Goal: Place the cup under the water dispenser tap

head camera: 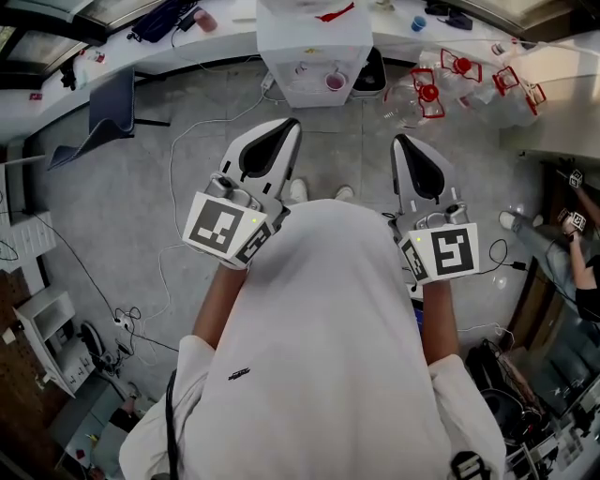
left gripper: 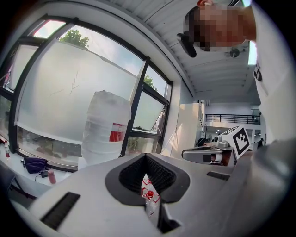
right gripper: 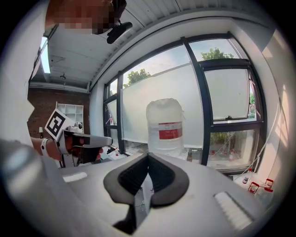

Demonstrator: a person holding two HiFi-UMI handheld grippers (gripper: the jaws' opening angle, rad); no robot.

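The white water dispenser [head camera: 314, 42] stands straight ahead against the window counter, and its big clear bottle [left gripper: 105, 127] [right gripper: 165, 127] shows in both gripper views. A small pink cup [head camera: 335, 82] sits in the dispenser's front recess. My left gripper [head camera: 289, 124] [left gripper: 147, 156] and right gripper [head camera: 401, 141] [right gripper: 148, 157] are held side by side in front of my chest. Both point nearly level at the dispenser, well short of it. Each has its jaws shut tip to tip, with nothing between them.
Several empty clear bottles with red caps [head camera: 459, 67] lie on the floor right of the dispenser. A grey chair [head camera: 108, 117] stands at the left, and cables [head camera: 173, 159] trail over the grey floor. A pink bottle [head camera: 204, 19] and a blue cup [head camera: 417, 22] stand on the counter.
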